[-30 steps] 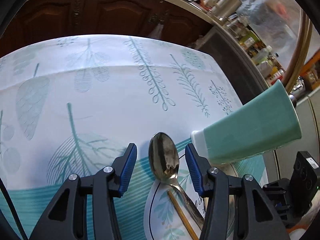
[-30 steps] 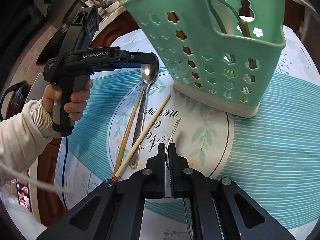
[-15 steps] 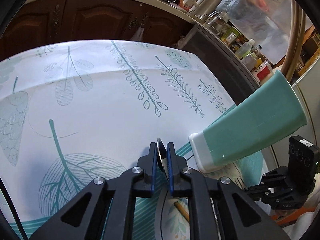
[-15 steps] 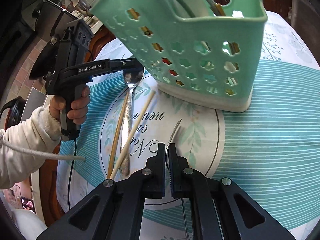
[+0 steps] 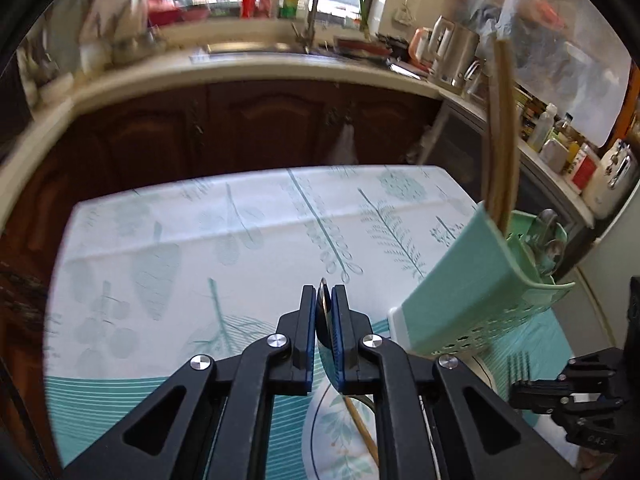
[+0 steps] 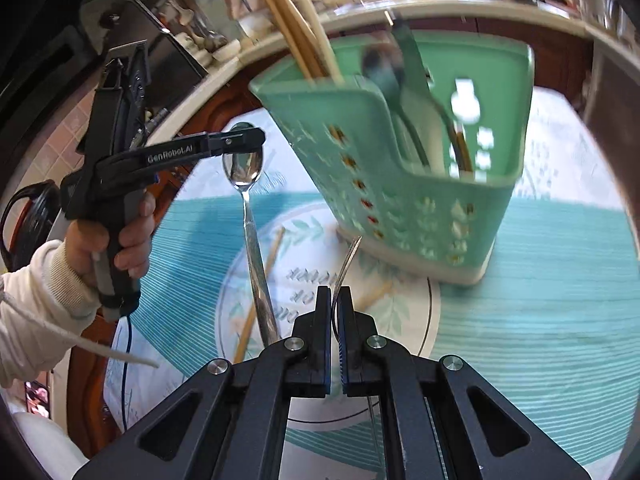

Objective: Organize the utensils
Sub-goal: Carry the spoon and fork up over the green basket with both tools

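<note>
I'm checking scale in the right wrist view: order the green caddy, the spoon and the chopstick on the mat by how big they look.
1. green caddy
2. spoon
3. chopstick on the mat, partly hidden behind the spoon, so unsure.

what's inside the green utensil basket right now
Inside the green basket: chopsticks stand at one end, a spoon and a dark-handled utensil beside them. Their lower ends are hidden by the wall.

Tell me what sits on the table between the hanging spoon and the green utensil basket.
In the right wrist view, only tablecloth shows between the spoon, held by the left hand-held gripper, and the basket. One chopstick lies lower down, below that gap.
</note>
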